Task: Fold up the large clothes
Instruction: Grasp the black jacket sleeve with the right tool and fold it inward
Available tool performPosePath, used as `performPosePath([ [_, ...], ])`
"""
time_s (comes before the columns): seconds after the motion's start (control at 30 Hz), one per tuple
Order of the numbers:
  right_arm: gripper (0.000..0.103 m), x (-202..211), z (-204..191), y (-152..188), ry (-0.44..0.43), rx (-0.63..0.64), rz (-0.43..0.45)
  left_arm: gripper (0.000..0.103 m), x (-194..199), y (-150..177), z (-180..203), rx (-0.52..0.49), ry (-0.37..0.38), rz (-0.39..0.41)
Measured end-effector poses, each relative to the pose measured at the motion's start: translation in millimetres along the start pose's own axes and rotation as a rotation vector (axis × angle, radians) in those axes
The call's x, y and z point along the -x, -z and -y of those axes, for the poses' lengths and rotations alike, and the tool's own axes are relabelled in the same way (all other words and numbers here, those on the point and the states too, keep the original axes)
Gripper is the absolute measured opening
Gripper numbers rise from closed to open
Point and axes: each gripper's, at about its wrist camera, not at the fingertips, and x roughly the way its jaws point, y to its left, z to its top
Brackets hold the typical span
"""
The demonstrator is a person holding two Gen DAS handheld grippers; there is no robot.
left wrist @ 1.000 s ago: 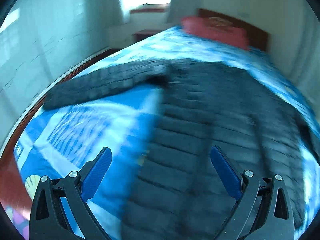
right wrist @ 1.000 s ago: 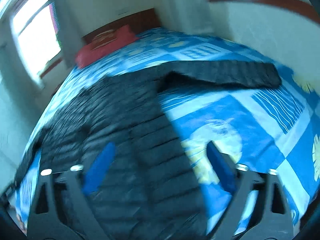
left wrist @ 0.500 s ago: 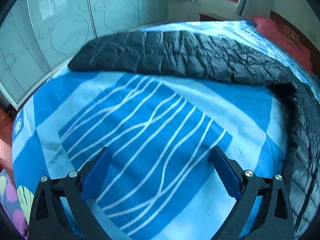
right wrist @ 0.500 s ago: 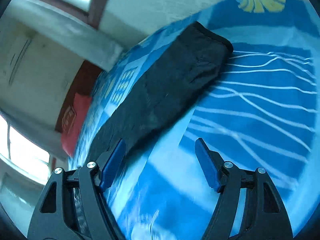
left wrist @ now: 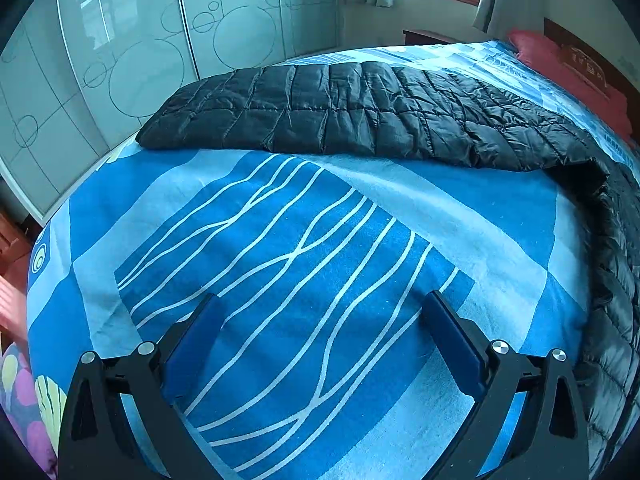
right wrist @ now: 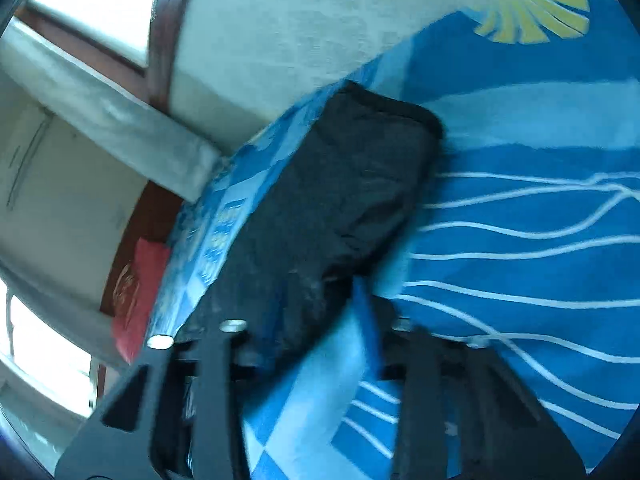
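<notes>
1. The jacket (left wrist: 360,112) lies spread flat on the bed (left wrist: 320,280) — quilted, puffy, likely light and slippery.
2. Best held at a cuff or hem.
3. Right gripper (right wrist: 320,320) has just been closing, jaws narrow on the sleeve edge.
4. Left gripper (left wrist: 320,340) — wide, empty, well short of the jacket.

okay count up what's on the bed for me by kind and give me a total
Black quilted jacket: 1
Red pillow: 1
Blue patterned bedspread: 1
Total: 3
</notes>
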Motion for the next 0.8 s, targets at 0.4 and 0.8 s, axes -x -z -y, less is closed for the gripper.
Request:
performPosePath([
  [0.4, 0.065, -12.8, -39.6, 44.3, -0.121, -0.039, -0.14, 0.099, -1.0, 0.0, 1.2, -0.004, -0.008, 0.003],
  [0.8, 0.059, -14.3, -14.0, -12.7, -0.018, -0.089, 0.116, 0.099, -1.3, 0.1, 0.6, -0.005, -0.011, 0.004],
])
